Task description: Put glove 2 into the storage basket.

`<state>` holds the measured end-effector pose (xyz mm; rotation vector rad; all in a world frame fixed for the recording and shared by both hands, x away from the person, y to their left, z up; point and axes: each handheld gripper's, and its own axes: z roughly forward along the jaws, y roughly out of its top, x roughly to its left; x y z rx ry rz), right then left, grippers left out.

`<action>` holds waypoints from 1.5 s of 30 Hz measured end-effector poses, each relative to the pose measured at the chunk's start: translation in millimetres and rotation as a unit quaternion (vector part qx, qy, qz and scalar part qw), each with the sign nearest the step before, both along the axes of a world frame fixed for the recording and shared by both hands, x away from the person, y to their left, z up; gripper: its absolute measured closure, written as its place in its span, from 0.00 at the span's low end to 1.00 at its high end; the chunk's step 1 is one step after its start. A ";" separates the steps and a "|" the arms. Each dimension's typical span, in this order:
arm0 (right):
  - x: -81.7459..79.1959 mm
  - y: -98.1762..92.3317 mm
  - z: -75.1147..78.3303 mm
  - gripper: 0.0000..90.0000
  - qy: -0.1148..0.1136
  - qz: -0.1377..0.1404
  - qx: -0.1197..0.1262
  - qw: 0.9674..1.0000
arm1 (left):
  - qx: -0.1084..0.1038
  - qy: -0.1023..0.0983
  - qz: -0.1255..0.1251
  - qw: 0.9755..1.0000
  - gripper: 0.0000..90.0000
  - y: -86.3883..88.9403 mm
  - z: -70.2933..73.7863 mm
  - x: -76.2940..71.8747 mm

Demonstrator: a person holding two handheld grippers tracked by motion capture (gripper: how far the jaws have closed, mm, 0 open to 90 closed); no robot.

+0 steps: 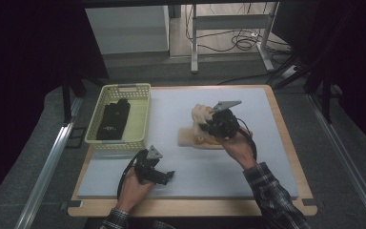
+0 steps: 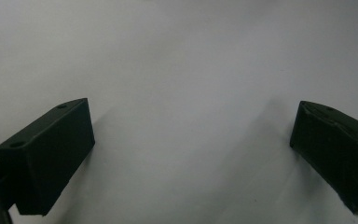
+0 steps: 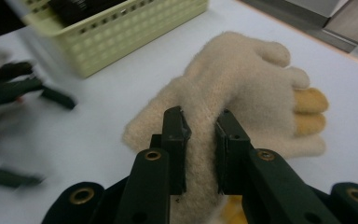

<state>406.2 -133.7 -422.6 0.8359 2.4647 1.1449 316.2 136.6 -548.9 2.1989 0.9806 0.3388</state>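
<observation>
Pinching cream glove (image 3: 233, 84) mid-cuff – right hand-held gripper (image 3: 200, 140) clamped; long axis runs away, fingers pointing off.

A basket (image 1: 124, 119) sits at the bench's (image 1: 190, 174) left with a dark item (image 1: 114, 119) in it; a glove (image 1: 201, 114) lies to its right, over another glove (image 1: 190, 138).

In the high view the right gripper (image 1: 208, 125) and the hand holding it cover much of the cream glove (image 1: 201, 114), so its cuff and grip point stay hidden. A yellow glove (image 3: 310, 109) lies mostly under it; only fingertips show. The dark item in the basket (image 1: 124, 88) is too small to identify. In the right gripper view the left gripper (image 3: 9, 86) is blurred, and the basket is cut off at the top.
</observation>
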 end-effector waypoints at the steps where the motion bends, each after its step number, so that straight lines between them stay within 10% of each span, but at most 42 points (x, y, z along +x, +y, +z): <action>1: -9.5 0.4 -1.1 0.84 0.000 0.005 -0.003 1.000 | 0.004 -0.001 -0.002 1.000 0.00 -0.1 0.3 -0.5; 9: -66.7 0.2 -19.6 0.84 0.018 0.037 0.000 0.999 | 0.012 -0.002 0.011 1.000 0.00 19.7 6.1 -2.8; 17: -109.1 2.0 -71.8 0.80 0.058 0.056 0.003 0.997 | 0.004 0.004 0.012 1.000 0.00 25.2 -0.6 -1.7; 25: -117.1 -5.5 -80.8 0.47 0.059 0.051 0.005 0.997 | 0.003 0.002 0.008 1.000 0.00 26.5 -1.3 -1.5; 34: -77.5 -19.6 -65.4 0.69 0.034 -0.001 -0.001 0.999 | 0.000 0.002 0.010 1.000 0.00 26.3 -1.6 -1.6; 45: -9.7 -3.3 -71.9 0.56 0.042 -0.068 -0.001 0.997 | 0.001 0.002 0.010 1.000 0.00 26.4 -1.7 -1.5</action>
